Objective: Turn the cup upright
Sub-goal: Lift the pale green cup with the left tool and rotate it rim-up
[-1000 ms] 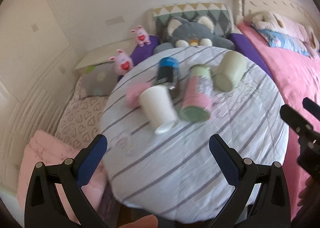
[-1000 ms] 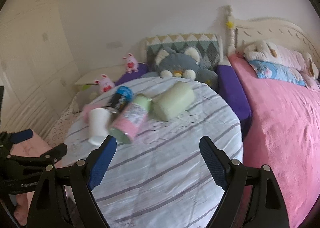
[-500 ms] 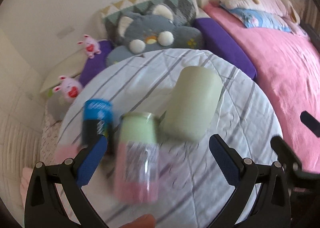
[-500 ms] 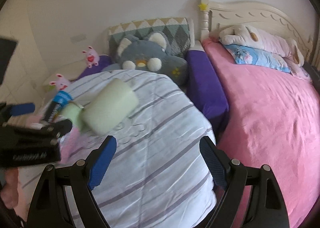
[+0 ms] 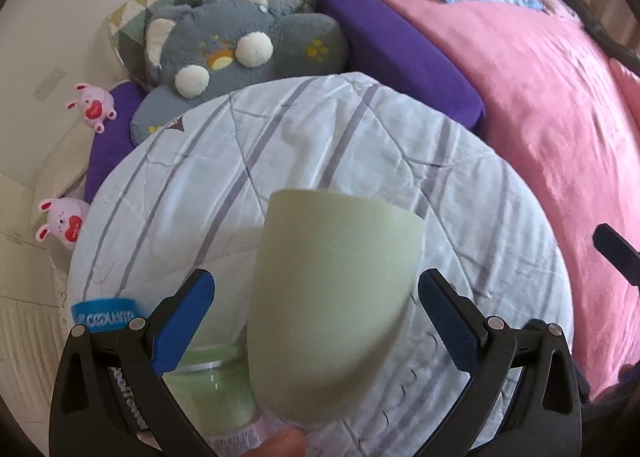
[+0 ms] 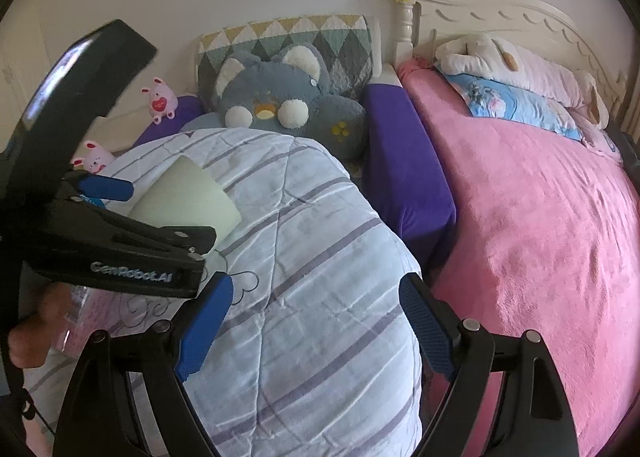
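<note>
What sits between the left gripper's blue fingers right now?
The pale green cup, lying on its side on the striped quilt, fills the gap between the open left gripper fingers, untouched; the left wrist view shows it.

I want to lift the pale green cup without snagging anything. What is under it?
The pale green cup lies on its side on the striped quilt. At its left a green-and-pink bottle touches it. The quilt directly beneath is hidden by the cup.

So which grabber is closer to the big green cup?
Left. The left gripper has its open fingers on either side of the green cup, which lies on its side. The right gripper is open too, off to the cup's right over the striped quilt.
</note>
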{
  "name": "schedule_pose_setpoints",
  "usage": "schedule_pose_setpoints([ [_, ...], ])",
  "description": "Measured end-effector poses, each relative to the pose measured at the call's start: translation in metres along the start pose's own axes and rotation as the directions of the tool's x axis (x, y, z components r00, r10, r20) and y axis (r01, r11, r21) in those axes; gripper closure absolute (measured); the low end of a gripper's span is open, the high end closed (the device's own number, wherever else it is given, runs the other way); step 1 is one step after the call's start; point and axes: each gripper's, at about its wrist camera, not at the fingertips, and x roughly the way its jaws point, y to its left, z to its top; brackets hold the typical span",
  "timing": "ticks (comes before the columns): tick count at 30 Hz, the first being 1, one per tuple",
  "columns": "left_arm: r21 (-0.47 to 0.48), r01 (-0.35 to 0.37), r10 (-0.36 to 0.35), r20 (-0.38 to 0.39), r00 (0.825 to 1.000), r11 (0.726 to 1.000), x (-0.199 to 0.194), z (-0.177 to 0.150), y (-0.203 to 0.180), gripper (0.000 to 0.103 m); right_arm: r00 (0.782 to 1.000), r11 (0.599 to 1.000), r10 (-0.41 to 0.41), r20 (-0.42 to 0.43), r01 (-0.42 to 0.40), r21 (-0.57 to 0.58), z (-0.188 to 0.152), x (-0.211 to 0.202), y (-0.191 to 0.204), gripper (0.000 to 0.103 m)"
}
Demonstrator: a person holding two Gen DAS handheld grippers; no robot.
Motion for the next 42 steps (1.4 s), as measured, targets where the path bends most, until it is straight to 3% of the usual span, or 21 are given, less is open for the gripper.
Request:
schedule_pose_setpoints([
  [4, 0.000, 0.009, -0.009, -0.033, 0.999, 1.000, 0.016, 0.004, -0.002, 0.000, 1.000, 1.000, -0.003, -0.013, 0.003, 0.001, 0.002, 0.007, -0.003, 0.017],
  [8, -0.006, 0.049, -0.049, -0.065, 0.997, 0.999, 0.028, 0.004, -0.005, 0.019, 1.000, 1.000, 0.001, -0.024, -0.001, 0.012, 0.003, 0.011, -0.007, 0.017],
  [12, -0.006, 0.039, -0.039, -0.051, 0.998, 0.999, 0.028, 0.004, -0.006, 0.020, 1.000, 1.000, 0.002, -0.031, -0.001, 0.023, 0.001, 0.013, -0.011, 0.017],
  [26, -0.015, 0.092, -0.091, 0.071, 0.993, 0.996, -0.039, -0.030, -0.010, 0.022, 1.000, 0.999, 0.012, 0.007, -0.013, 0.046, -0.013, -0.016, -0.009, 0.017],
  [35, -0.034, 0.093, -0.088, 0.137, 0.987, 0.995, -0.101, -0.096, -0.020, 0.023, 0.998, 0.999, 0.023, 0.059, -0.026, 0.038, -0.042, -0.068, 0.005, 0.017],
  [42, -0.120, 0.118, -0.097, 0.171, 0.981, 0.986, -0.156, -0.183, -0.007, 0.023, 0.994, 0.997, 0.075, 0.083, -0.074, -0.011, -0.079, -0.112, 0.031, 0.017],
])
